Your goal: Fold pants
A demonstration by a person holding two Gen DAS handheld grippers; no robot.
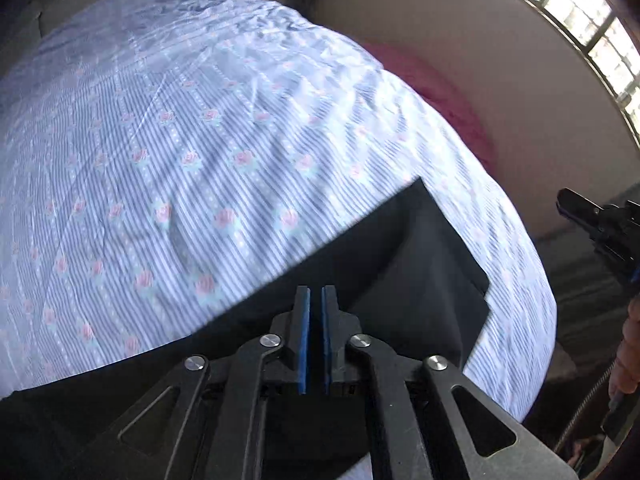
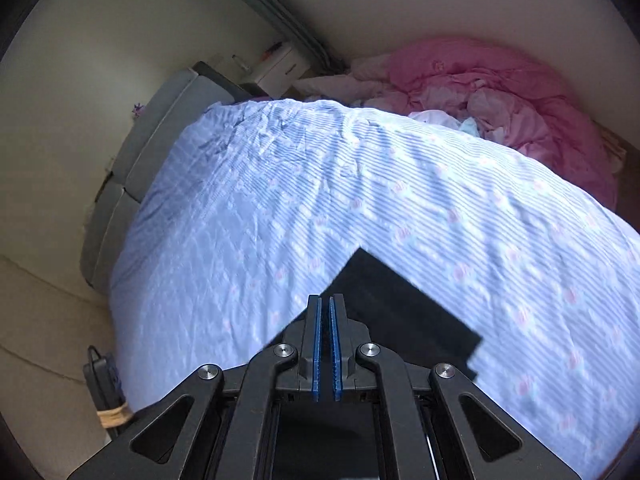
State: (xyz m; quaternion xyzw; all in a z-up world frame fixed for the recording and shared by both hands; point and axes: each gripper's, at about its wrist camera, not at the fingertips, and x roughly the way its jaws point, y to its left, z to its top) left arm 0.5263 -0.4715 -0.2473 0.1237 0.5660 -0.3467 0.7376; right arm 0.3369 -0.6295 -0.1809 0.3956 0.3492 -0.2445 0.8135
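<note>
The black pants [image 1: 420,264] lie on a bed with a blue striped, rose-printed sheet [image 1: 200,140]. In the left wrist view the dark cloth rises from the bed to my left gripper [image 1: 315,300]. Its blue pads stand nearly together, with dark fabric in the slit. In the right wrist view a squared corner of the pants [image 2: 400,312] spreads out beyond my right gripper [image 2: 325,308]. That gripper is pressed shut with black cloth between its pads. Both grippers point steeply down at the bed, and the part of the pants under them is hidden.
A crumpled pink quilt [image 2: 500,92] is piled at the far side of the sheet [image 2: 280,200]. A grey padded headboard [image 2: 132,168] and a white bedside cabinet [image 2: 280,68] stand at the left. A bright window [image 1: 592,12] is at upper right. A person's hand [image 1: 630,352] shows at the right edge.
</note>
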